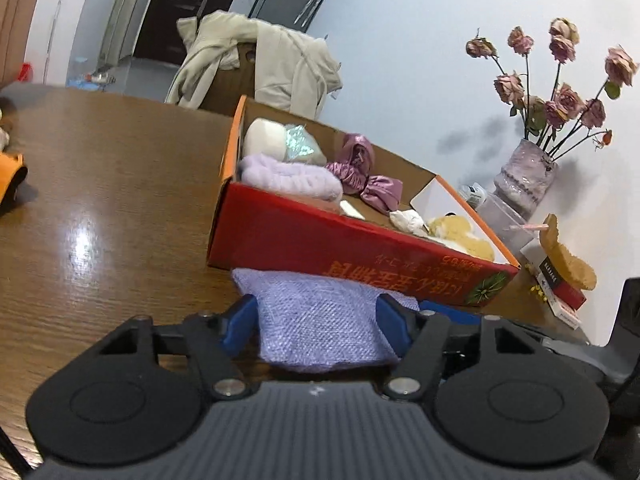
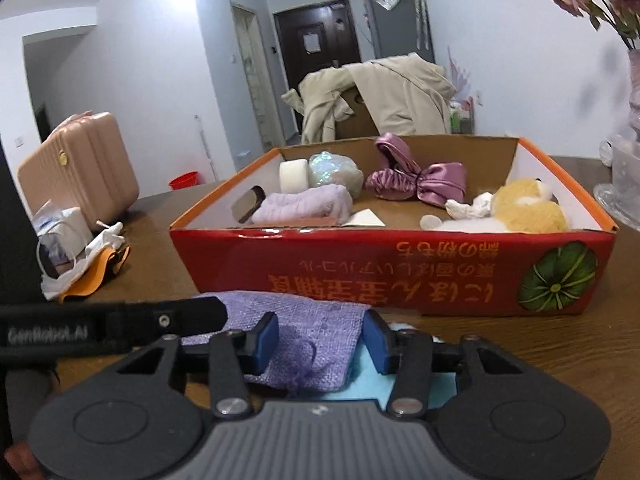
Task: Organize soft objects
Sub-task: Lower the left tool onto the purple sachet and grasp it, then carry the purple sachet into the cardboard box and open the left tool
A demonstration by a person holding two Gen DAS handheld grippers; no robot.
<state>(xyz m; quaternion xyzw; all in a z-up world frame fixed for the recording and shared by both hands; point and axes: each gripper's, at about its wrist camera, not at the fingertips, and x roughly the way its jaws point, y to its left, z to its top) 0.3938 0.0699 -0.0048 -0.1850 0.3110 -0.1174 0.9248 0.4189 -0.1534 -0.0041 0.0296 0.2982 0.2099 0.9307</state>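
Straddling the lilac woven fabric pouch point(image 1: 316, 328) just before the red cardboard box point(image 1: 340, 240), left gripper point(image 1: 316, 326) pinches it while right gripper point(image 2: 320, 340), half-wide, brackets its other end for lifting.

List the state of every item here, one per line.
lavender pouch: flat on the table, outside the box, between both grippers' pads
red box: open-topped, holding soft items
purple towel: folded, in the box
plush toy: lying in the box
left gripper: part closed
right gripper: part closed
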